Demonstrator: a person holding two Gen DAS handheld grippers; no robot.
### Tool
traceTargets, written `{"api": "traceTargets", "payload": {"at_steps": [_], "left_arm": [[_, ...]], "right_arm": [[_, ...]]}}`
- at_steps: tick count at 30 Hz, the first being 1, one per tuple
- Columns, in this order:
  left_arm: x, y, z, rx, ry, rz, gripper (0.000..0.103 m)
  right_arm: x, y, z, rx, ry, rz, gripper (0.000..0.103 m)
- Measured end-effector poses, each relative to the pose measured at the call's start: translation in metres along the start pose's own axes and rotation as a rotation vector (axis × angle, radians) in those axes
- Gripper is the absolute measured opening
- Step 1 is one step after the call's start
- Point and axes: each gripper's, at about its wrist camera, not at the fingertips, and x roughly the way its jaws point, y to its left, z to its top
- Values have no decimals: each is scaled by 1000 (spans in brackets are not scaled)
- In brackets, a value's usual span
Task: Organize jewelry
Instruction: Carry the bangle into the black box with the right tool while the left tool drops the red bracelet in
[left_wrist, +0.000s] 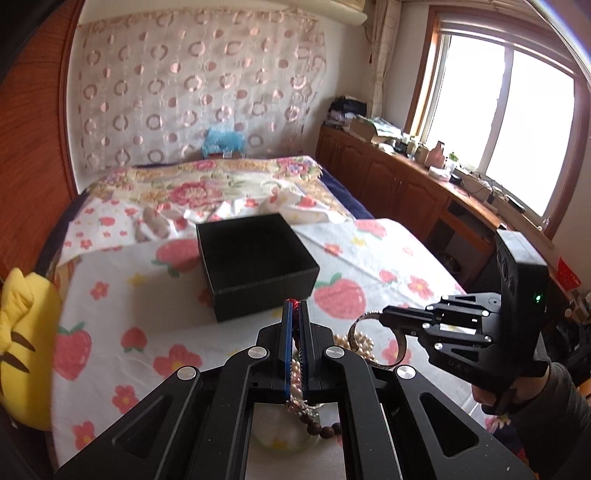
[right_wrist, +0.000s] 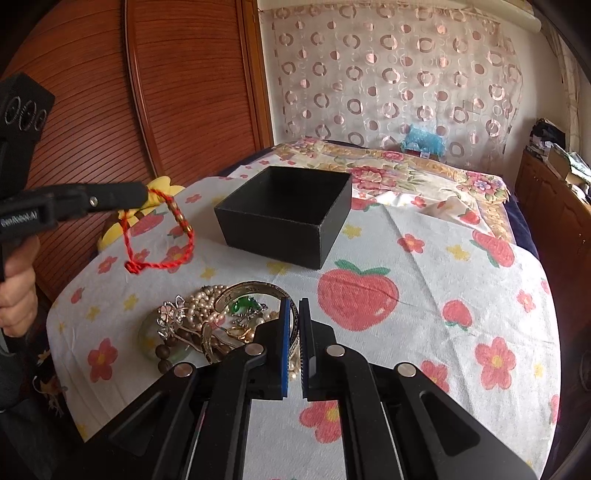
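On the bed (right_wrist: 480, 295), over a sheet printed with strawberries and flowers, sits an open black box (right_wrist: 284, 221), upright and empty as far as its dark inside shows.

The left hand-held gripper (right_wrist: 146, 194) hangs in the air to the left of the box, its jaws pinched together on a red cord bracelet (right_wrist: 162, 236). The loop dangles free below the tips, clear of the sheet, with its knot at the lowest point. In the left wrist view only a bit of red (left_wrist: 294, 303) shows between the blue pads.

The right hand-held gripper (right_wrist: 294, 306) is low over the near part of the bed, jaws narrowed onto a wide metal bangle (right_wrist: 258, 290). In the left wrist view the bangle (left_wrist: 380, 339) hangs as a ring from the tips of that gripper (left_wrist: 384, 316); whether it is lifted clear of the pile I cannot tell.

The pile (right_wrist: 199, 325) lies just left of the right gripper: pearl strands, a green stone pendant, brown wooden beads, a silver flower piece and a pale jade bangle, all tangled and touching. The box stands apart from the pile, farther up the bed.

A yellow plush toy (left_wrist: 26, 347) lies at the bed's left edge.
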Motion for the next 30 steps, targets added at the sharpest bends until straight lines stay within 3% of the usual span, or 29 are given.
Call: {"api": "traceTargets", "payload": {"at_steps": [14,23,30], "left_arm": [[17,22,22,10,-14,56,2],[40,34,44,15,-9,74,2],[53,44,55,14,-5,81,2]], "right_arm": [[20,-9,50,-65,-47,-47,5],[59,-17,97,-93,-79,-42,5],[99,-7,109,-176,-42,-50,5]]}}
